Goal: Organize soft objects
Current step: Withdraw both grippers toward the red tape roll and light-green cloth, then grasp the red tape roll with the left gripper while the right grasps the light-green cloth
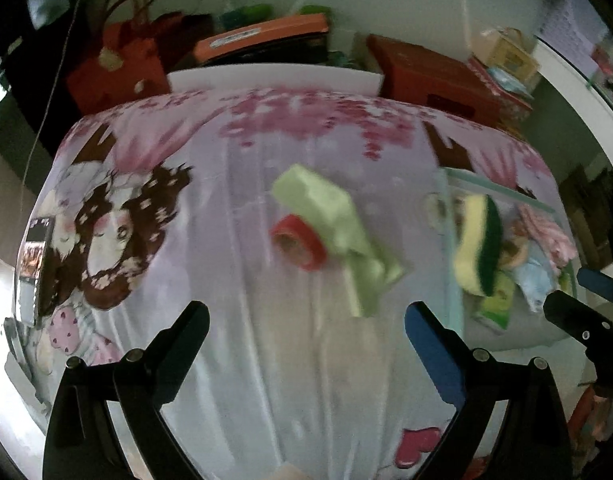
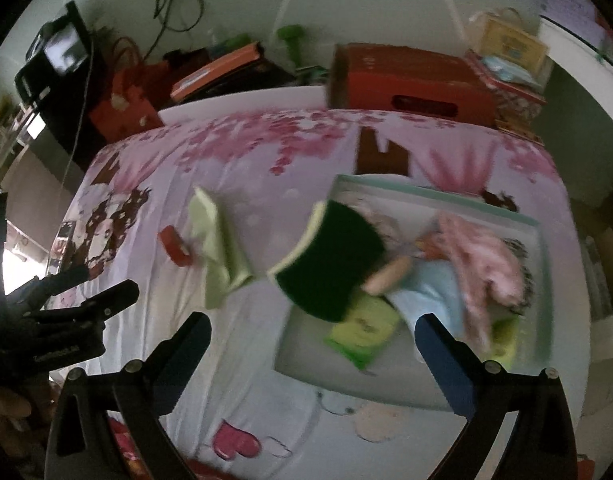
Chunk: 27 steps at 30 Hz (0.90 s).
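- Now both grippers hang over a bed with a pink cartoon sheet.
- Left gripper: its fingers are spread wide, with nothing between them. Under it is bare sheet, lots of room.
- Just past its fingers lie a green cloth and a red tape roll, touching each other, in the middle of the bed.
- Right gripper: its fingers are released and wide apart, holding nothing.
- A pale tray sits on the right side of the bed, close to the bed's right edge.
- In the tray are a sponge, a pink cloth, a blue cloth and a green packet. The sponge leans over the tray's left rim.
- Between the green cloth and the tray is a strip of free sheet.
- Boxes and bags crowd the far edge of the bed.
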Motion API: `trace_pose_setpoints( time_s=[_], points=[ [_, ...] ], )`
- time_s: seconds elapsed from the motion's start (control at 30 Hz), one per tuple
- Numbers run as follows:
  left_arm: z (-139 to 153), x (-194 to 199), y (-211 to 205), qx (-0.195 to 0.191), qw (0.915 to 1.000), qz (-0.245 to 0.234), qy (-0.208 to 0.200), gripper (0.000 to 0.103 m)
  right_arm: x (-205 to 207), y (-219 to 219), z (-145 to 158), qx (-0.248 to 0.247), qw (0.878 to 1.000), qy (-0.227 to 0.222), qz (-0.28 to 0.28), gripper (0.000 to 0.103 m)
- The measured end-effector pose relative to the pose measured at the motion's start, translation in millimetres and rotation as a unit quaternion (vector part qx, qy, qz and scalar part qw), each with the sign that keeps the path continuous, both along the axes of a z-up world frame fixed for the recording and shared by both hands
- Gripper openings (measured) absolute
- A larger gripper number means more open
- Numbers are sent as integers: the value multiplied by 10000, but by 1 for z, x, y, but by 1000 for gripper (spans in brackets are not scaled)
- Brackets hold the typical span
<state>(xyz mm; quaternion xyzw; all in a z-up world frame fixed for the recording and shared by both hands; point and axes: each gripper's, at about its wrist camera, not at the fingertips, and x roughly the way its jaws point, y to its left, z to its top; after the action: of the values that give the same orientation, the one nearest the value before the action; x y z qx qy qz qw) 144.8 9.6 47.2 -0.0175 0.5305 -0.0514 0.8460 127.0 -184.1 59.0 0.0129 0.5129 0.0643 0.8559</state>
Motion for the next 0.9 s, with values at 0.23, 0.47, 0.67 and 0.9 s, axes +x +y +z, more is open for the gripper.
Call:
trace_pose_setpoints(
  time_s=[0.23, 0.47, 0.67, 0.9],
  points=[
    [-19, 12, 46, -82, 9992, 369, 125, 98, 24, 49, -13, 30, 9993, 95, 365, 103],
    [-40, 27, 67, -127, 9987, 426, 251, 98, 52, 79, -30, 114, 9988, 168, 454, 103],
    [-53, 41, 60, -251, 9995, 147, 159, 98, 77, 90, -48, 161, 9979, 304, 542, 91],
    [-66, 57, 39, -343, 9992, -202, 35, 98, 100, 99, -75, 211, 9960, 520, 694, 70]
  ],
)
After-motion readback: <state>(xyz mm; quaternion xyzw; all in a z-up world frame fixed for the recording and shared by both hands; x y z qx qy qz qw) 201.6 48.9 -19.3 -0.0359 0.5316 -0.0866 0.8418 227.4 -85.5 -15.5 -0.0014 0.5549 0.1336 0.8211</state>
